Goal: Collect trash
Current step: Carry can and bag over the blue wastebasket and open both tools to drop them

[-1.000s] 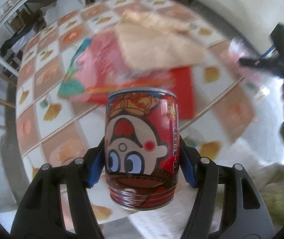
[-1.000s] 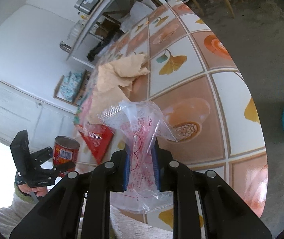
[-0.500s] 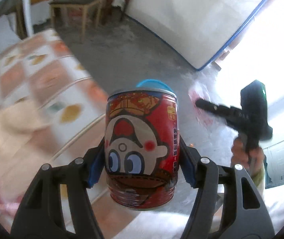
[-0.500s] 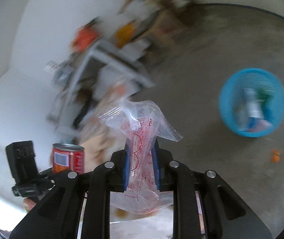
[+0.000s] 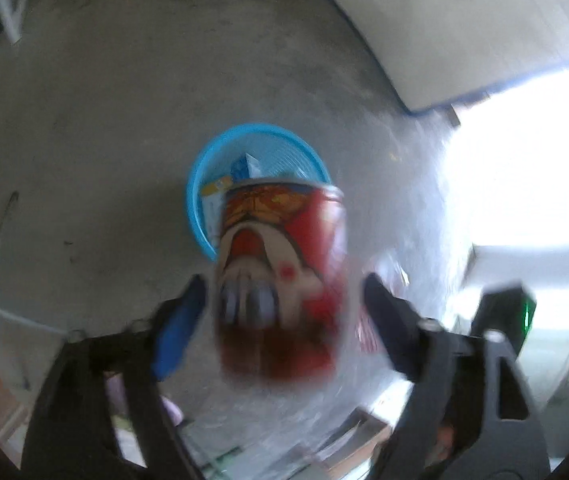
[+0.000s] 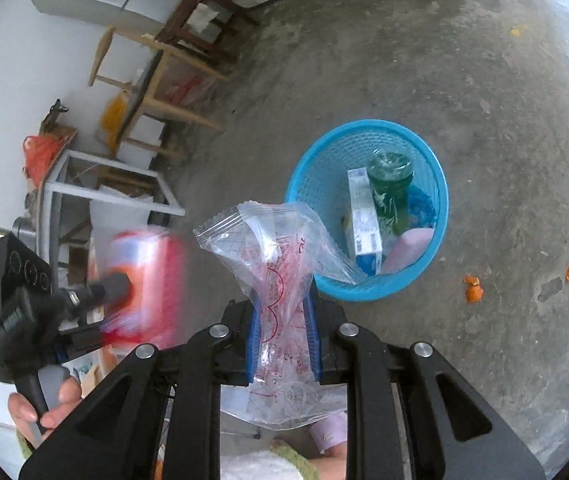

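Note:
A red cartoon-print can (image 5: pixel 280 280) shows blurred between the jaws of my left gripper (image 5: pixel 284 286), directly above the blue basket (image 5: pixel 260 127) on the floor. The jaws are opening, and a gap shows between each blue pad and the can. From the right wrist view the same can (image 6: pixel 144 280) is a red smear beside the left gripper (image 6: pixel 104 312). My right gripper (image 6: pixel 282 320) is shut on a clear plastic bag (image 6: pixel 280 272) with red print, held near the basket's (image 6: pixel 364 124) near-left rim.
The basket holds a green bottle (image 6: pixel 388 184), a white and blue carton (image 6: pixel 364 220) and something pink (image 6: pixel 408 248). Orange peel bits (image 6: pixel 472 284) lie on the concrete floor to its right. Wooden stools (image 6: pixel 172 80) and a white frame table (image 6: pixel 104 184) stand at the left.
Both grippers swung away from the tiled table to over the blue basket on the floor. The left jaws have spread off the can, which now looks blurred. The bag stays clamped.

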Available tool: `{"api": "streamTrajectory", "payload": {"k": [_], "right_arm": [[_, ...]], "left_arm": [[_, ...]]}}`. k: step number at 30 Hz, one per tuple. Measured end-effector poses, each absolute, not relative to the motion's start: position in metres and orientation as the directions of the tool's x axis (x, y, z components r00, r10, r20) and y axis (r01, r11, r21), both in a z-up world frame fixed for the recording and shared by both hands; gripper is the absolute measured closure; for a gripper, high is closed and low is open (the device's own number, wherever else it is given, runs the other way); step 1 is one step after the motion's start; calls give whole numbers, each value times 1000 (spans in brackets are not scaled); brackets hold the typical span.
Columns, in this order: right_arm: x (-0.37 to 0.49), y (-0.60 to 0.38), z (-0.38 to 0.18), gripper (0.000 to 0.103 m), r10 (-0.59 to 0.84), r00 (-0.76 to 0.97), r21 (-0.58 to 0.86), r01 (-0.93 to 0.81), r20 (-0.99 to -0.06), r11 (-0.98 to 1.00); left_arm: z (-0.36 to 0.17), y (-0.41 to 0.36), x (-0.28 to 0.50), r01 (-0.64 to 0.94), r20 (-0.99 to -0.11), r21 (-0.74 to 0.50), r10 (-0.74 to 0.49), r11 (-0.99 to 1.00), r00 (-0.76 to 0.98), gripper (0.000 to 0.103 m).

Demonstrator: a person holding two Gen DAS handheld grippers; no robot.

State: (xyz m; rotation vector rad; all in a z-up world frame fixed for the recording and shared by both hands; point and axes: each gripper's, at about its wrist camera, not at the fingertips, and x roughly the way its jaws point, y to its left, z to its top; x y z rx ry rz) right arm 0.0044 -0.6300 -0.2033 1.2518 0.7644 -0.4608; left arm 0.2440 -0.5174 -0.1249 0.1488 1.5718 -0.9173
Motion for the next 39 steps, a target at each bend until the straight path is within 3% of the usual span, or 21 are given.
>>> {"api": "streamTrajectory", "payload": {"k": [6,14,17,19,21,24,32,39], "right_arm": [[20,-645,-231,83,96,625,622,723,-774,301],[62,-657,-250,82,92,550,536,740,-830,407],[81,-664,-255,78,54,513,480,753,-857,450],[92,-675,-263,68,33,486,446,769,-873,457],[100,-684,-272,50,22,464,421,783,-886,457],[109,-694,-282,41,-11,427,374,802,-904,466],[103,-696,-281,38,-83,367,289,836,-926,467],[63,-676,-240,37,-131,430,331,826,-893,456]], "left_arm": [[-111,-481,261,525,-862,-493,-472,694,-185,24],[-23,-385,231,648,-820,-472,-568,598,-73,23],[6,-336,217,678,-790,-464,-612,570,-26,23],[19,-303,213,693,-790,-419,-612,587,41,23],[27,-270,210,690,-786,-392,-611,609,93,23],[34,-215,205,658,-783,-361,-598,661,171,23],[38,-112,199,524,-772,-349,-555,777,309,23],[36,-69,198,462,-759,-364,-545,808,355,23]]}}
